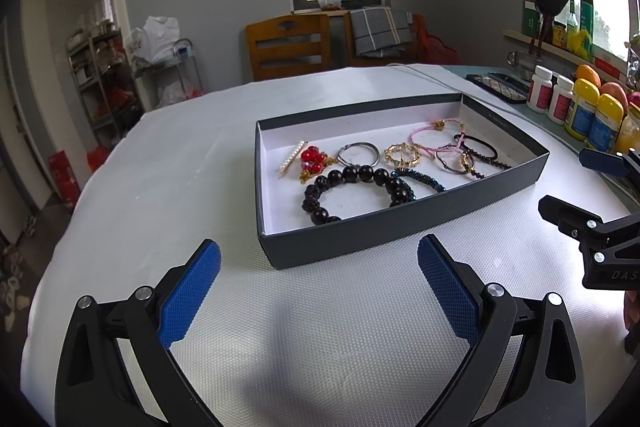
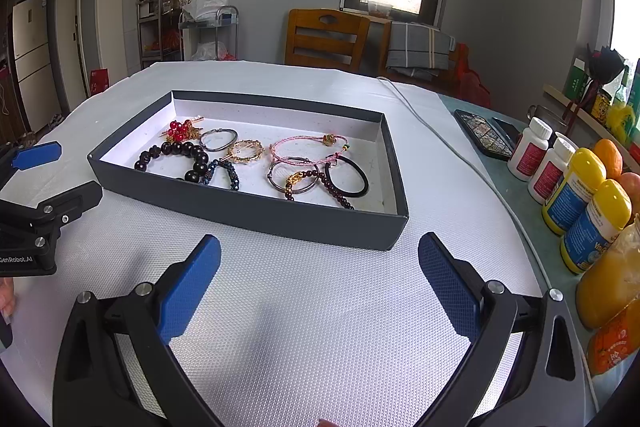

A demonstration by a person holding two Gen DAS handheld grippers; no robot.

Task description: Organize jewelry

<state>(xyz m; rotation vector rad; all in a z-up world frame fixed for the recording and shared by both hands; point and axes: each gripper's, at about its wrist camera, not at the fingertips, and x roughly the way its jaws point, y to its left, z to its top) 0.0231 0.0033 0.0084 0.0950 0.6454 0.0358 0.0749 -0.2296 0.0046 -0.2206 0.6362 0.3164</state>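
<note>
A dark grey shallow box (image 1: 404, 223) (image 2: 256, 211) with a white floor sits on the white mat. Inside lie several pieces: a black bead bracelet (image 1: 352, 183) (image 2: 180, 157), a red bead brooch (image 1: 314, 159) (image 2: 179, 131), a pearl clip (image 1: 293, 155), a silver ring bangle (image 1: 357, 153) (image 2: 218, 139), a gold circle brooch (image 1: 403, 154) (image 2: 245, 151), a pink cord bracelet (image 1: 436, 133) (image 2: 308, 147) and a black hair tie (image 2: 346, 181). My left gripper (image 1: 319, 289) is open and empty, in front of the box. My right gripper (image 2: 319, 285) is open and empty, also in front.
Along the right table edge stand white pill bottles (image 2: 528, 155), yellow-capped bottles (image 2: 576, 195), oranges and a juice jar (image 2: 608, 283). A phone (image 2: 482, 133) and a white cable (image 2: 432, 131) lie right of the box. Wooden chairs (image 2: 326, 39) stand behind the table.
</note>
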